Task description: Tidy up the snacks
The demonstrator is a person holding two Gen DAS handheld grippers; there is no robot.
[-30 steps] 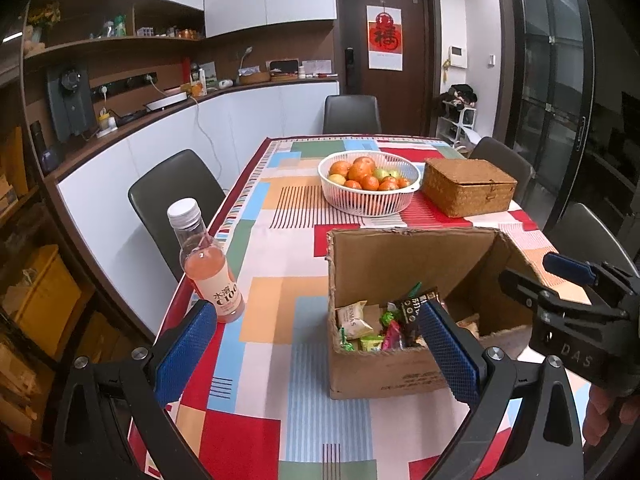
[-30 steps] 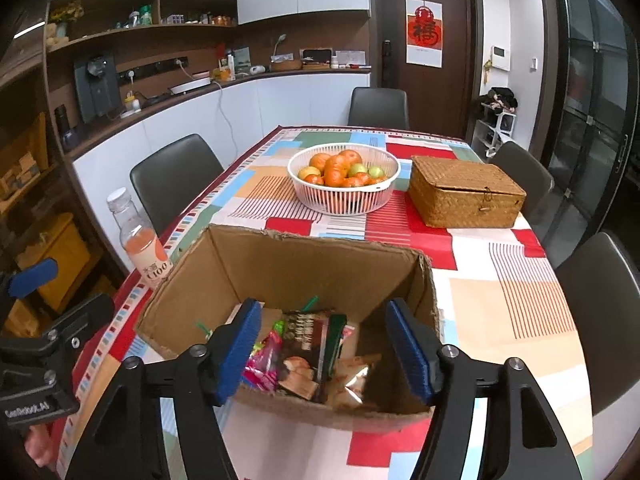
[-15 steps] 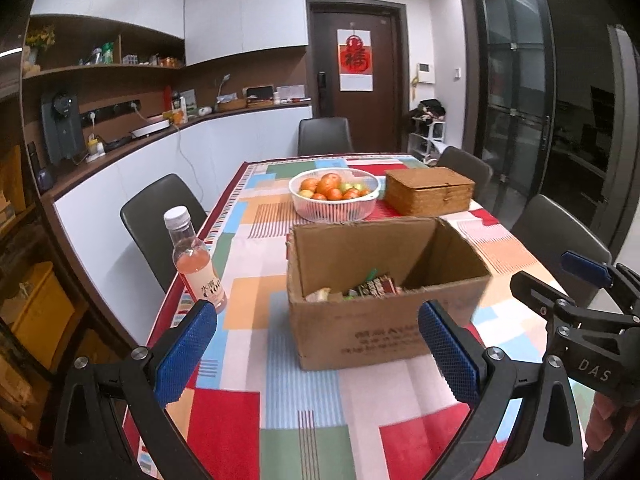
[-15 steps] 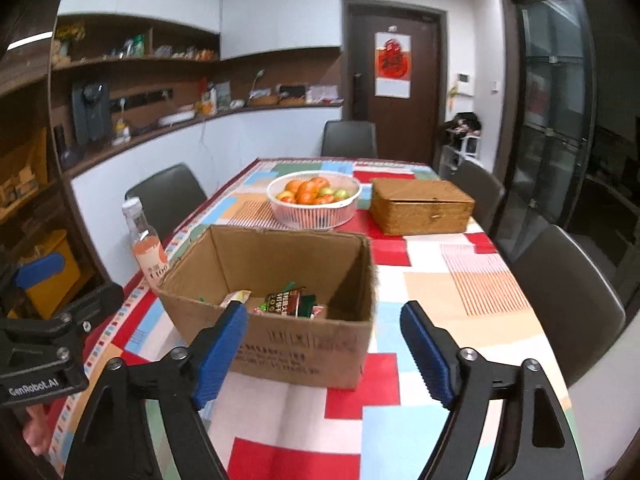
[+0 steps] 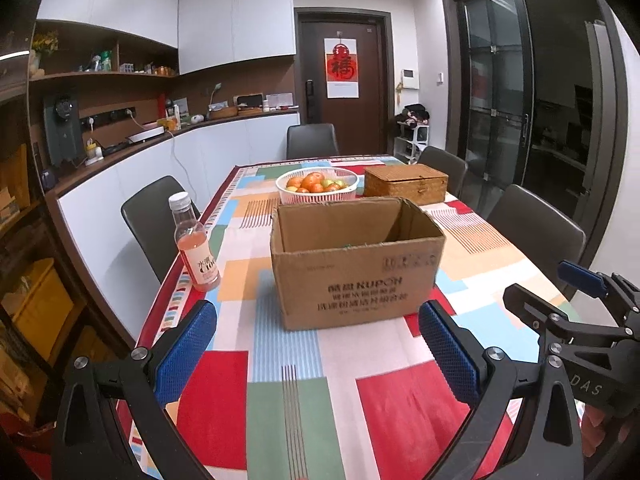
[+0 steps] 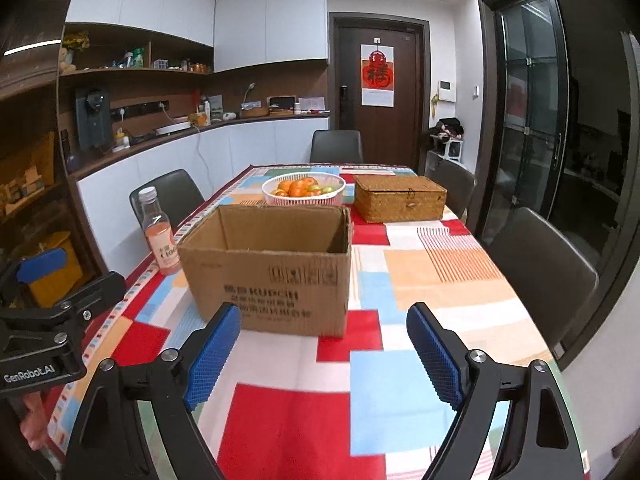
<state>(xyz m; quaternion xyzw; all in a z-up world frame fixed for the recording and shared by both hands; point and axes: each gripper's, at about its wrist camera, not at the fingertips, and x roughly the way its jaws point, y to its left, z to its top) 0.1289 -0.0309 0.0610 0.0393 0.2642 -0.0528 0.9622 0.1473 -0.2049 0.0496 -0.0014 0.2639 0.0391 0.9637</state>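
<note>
Snack box: cardboard box (image 5: 356,264), open top, frame centre in both views, on the patchwork tablecloth (image 5: 288,392); contents hidden behind the near wall.
Left tongs (image 5: 318,354): wide apart, nothing between the blue pads, lower frame, short of the box.
Right tongs (image 6: 324,354): jaws opening, nothing between them, lower frame, apart from the box; also seen at right edge of left view.
Bottle (image 5: 195,244): pink drink, white cap, upright, left of the box near the table edge.
Fruit basket (image 5: 317,185): white, behind the box, upper centre.
Wicker box (image 5: 405,183): lid down, right of the fruit basket.
Chairs (image 5: 158,220): dark, around the table.
</note>
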